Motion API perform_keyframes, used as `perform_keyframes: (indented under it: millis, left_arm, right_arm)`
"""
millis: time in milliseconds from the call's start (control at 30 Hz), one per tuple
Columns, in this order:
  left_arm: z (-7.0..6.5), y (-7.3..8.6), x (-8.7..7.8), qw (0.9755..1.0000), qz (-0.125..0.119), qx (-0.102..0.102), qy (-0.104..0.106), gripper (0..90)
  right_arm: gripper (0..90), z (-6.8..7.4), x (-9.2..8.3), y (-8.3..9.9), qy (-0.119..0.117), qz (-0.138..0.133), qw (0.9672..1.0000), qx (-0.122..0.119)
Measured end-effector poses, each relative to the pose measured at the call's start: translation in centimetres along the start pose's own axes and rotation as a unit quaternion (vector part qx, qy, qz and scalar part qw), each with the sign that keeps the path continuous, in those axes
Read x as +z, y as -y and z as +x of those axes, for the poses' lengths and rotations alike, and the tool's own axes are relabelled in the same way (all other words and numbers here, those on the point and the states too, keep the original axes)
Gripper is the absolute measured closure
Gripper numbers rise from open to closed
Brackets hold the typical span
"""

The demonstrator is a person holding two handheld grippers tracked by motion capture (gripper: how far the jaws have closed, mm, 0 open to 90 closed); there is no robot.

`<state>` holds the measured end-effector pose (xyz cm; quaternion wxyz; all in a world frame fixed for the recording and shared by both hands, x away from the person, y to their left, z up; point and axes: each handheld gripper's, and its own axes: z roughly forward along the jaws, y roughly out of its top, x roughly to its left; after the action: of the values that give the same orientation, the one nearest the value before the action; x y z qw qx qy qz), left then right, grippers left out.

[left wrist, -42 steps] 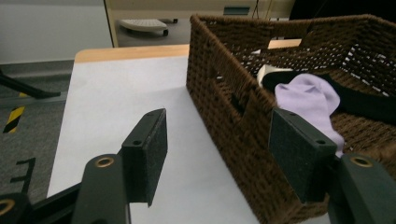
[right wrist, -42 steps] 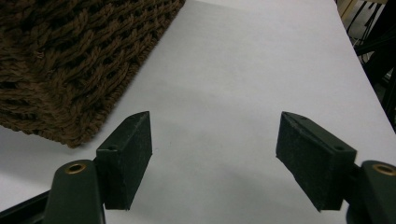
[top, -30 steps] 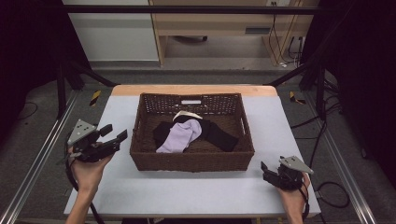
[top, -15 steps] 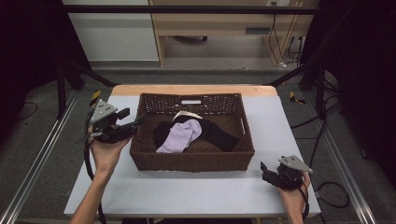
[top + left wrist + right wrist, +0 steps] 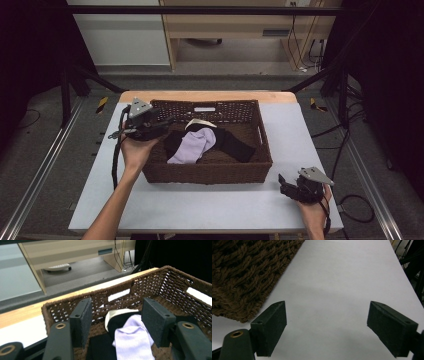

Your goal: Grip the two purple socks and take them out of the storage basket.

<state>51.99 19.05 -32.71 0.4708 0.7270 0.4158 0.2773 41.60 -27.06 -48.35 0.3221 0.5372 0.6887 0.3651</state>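
Note:
A brown woven basket sits in the middle of the table and holds a lilac sock lying over black socks, with a cream-cuffed one behind. My left gripper hovers open over the basket's left rim, jaws pointing inward. In the left gripper view the lilac sock and the cream cuff lie between and beyond the open pads. My right gripper rests open low over the table near the basket's front right corner, nothing between its pads.
The white tabletop has bare room right of and in front of the basket. A wooden strip edges its far side. Metal rails run along both sides, and cables trail on the floor at right.
My left gripper has travelled from the table's left front up and rightward, reaching the basket's left rim. The right gripper has stayed where it was.

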Motion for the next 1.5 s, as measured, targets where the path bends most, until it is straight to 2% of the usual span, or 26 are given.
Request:
perform_keyframes:
  millis: [100,333,367,600,700,733,767,800,900,1033,1100,1133,1167,1200,1233,1367,1400,1433,1500]
  left_arm:
    - [0.2,-0.1,0.8,0.9999,0.002,-0.015,0.004,41.2]
    - [0.5,0.3,2.8,0.9998,0.017,-0.012,-0.001,40.9]
    - [0.4,0.5,3.5,0.9997,0.023,-0.01,0.0,40.9]
    - [-0.3,1.2,5.6,0.9988,0.046,0.016,-0.003,41.9]
    - [-0.8,1.9,7.0,0.9961,0.079,0.039,0.003,42.9]
    - [-0.8,1.9,7.0,0.9961,0.079,0.039,0.003,43.1]
    - [-1.1,2.3,7.6,0.9946,0.09,0.051,0.004,42.8]
    - [-1.1,2.3,7.6,0.9946,0.09,0.051,0.004,42.5]
    - [-1.4,2.9,8.4,0.991,0.125,0.046,0.011,43.4]
    - [-1.2,3.1,8.7,0.9894,0.137,0.043,0.023,46.1]
    - [-1.4,3.3,9.0,0.9872,0.148,0.051,0.029,48.2]
    - [-1.4,3.3,9.0,0.9872,0.148,0.051,0.029,49.7]
    - [-1.5,3.4,9.1,0.9859,0.154,0.058,0.029,50.2]
    - [-1.6,3.6,9.3,0.9828,0.167,0.073,0.029,50.4]
    - [-1.7,3.7,9.4,0.982,0.173,0.072,0.029,51.3]
    - [-1.7,4.2,9.9,0.976,0.203,0.072,0.03,50.6]
    - [-1.7,4.2,9.9,0.976,0.203,0.072,0.03,50.6]
    - [-1.8,4.4,10.1,0.9724,0.219,0.075,0.032,50.8]
    - [-2.0,4.6,10.3,0.9683,0.234,0.085,0.025,50.8]
  right_arm:
    - [15.7,0.1,0.0,0.0,0.0,0.0,1.0,-0.001]
    - [15.1,0.1,0.0,0.1,0.002,-0.001,1.0,-0.001]
    - [15.1,0.0,0.1,0.0,0.004,0.001,1.0,0.002]
    - [15.1,0.0,0.2,0.0,0.002,0.001,1.0,0.005]
    - [14.7,-0.1,0.3,-0.1,0.001,-0.003,0.9999,0.01]
    - [14.7,-0.1,0.3,-0.1,0.001,-0.003,0.9999,0.01]
    - [14.0,0.0,0.4,-0.2,0.0,-0.003,0.9999,0.011]
    - [14.0,0.0,0.4,-0.2,0.0,-0.003,0.9999,0.011]
    - [13.9,0.1,0.3,-0.3,0.0,-0.005,1.0,0.005]
    - [13.4,0.2,0.4,-0.2,0.001,-0.001,1.0,0.005]
    - [13.2,0.2,0.3,-0.2,0.003,0.0,1.0,0.002]
    - [13.2,0.3,0.3,-0.2,0.003,-0.001,1.0,0.001]
    - [13.4,0.3,0.2,-0.2,0.004,-0.003,1.0,0.001]
    - [13.3,0.3,0.2,-0.1,0.003,-0.003,1.0,0.003]
    - [13.3,0.3,0.3,-0.1,0.003,-0.002,1.0,0.004]
    - [13.2,0.3,0.3,-0.1,0.002,0.0,1.0,0.004]
    - [13.2,0.3,0.3,-0.1,0.002,0.0,1.0,0.004]
    - [13.4,0.2,0.3,-0.1,0.004,0.0,1.0,0.007]
    - [13.4,0.2,0.2,-0.1,0.006,0.0,0.9999,0.008]
